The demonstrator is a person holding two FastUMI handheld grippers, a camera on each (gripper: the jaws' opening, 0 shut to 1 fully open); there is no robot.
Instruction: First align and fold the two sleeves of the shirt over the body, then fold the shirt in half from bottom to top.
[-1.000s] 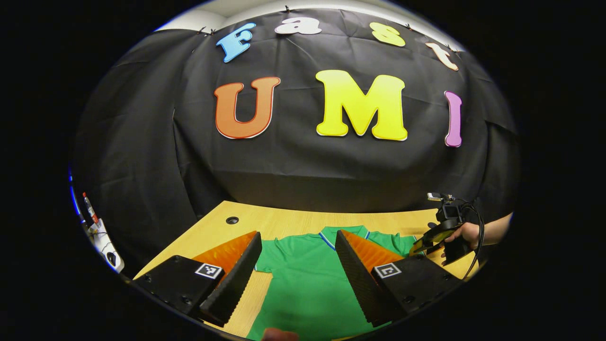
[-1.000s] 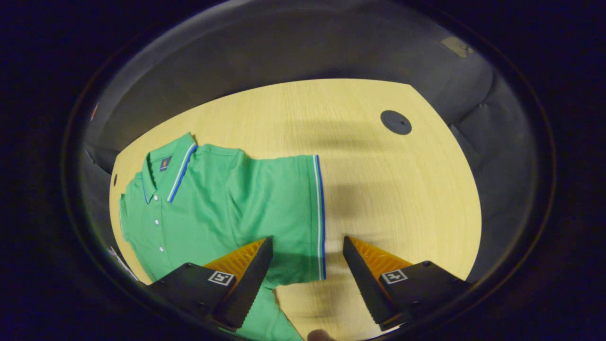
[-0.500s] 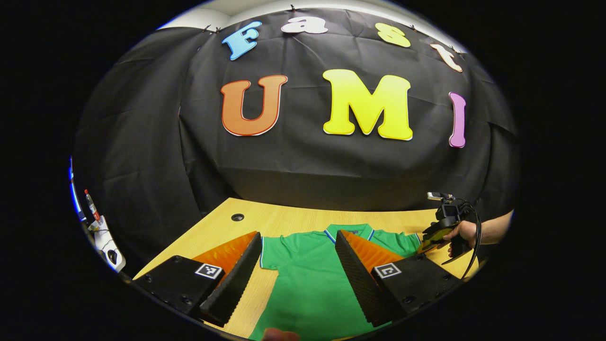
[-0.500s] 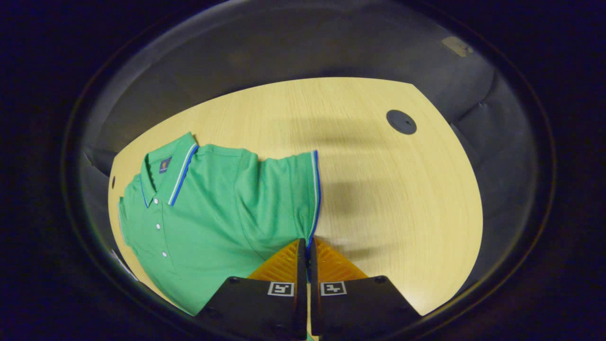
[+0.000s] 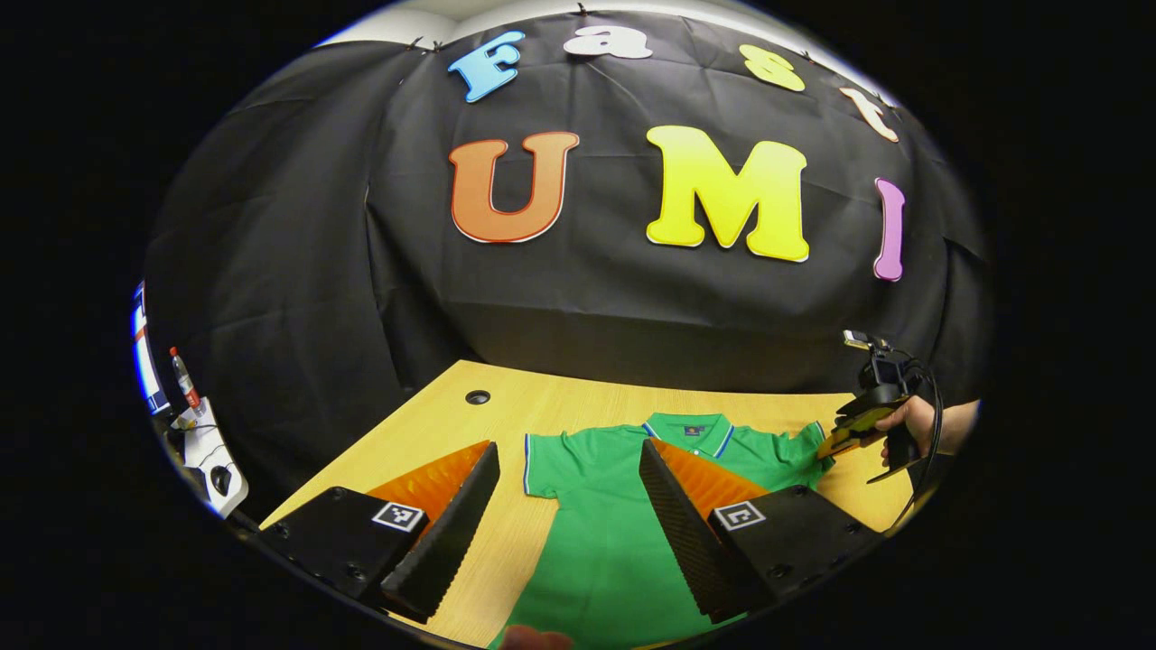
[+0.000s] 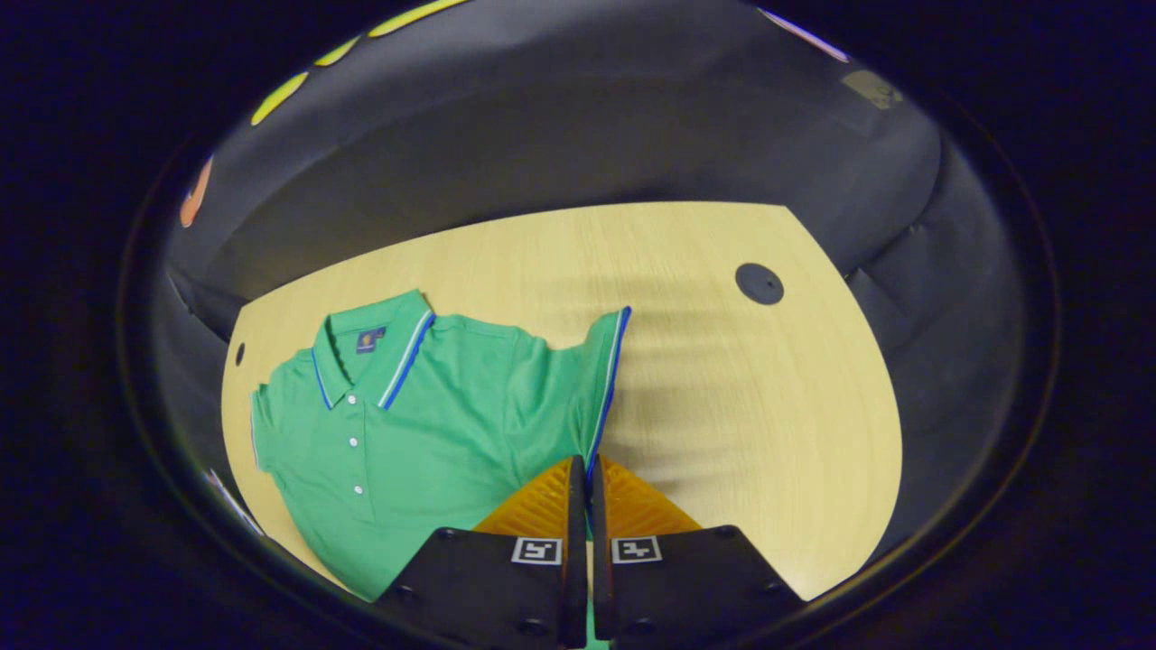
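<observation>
A green polo shirt lies flat on a wooden table, covering its middle. Bare tabletop stretches wide beside the shirt's sleeve, broken by one round dark cable hole near the far corner. The sleeve's edge stands lifted off the wood. The booth's black cloth wall closes off the table's far side. Small clutter sits off the table's left edge.
</observation>
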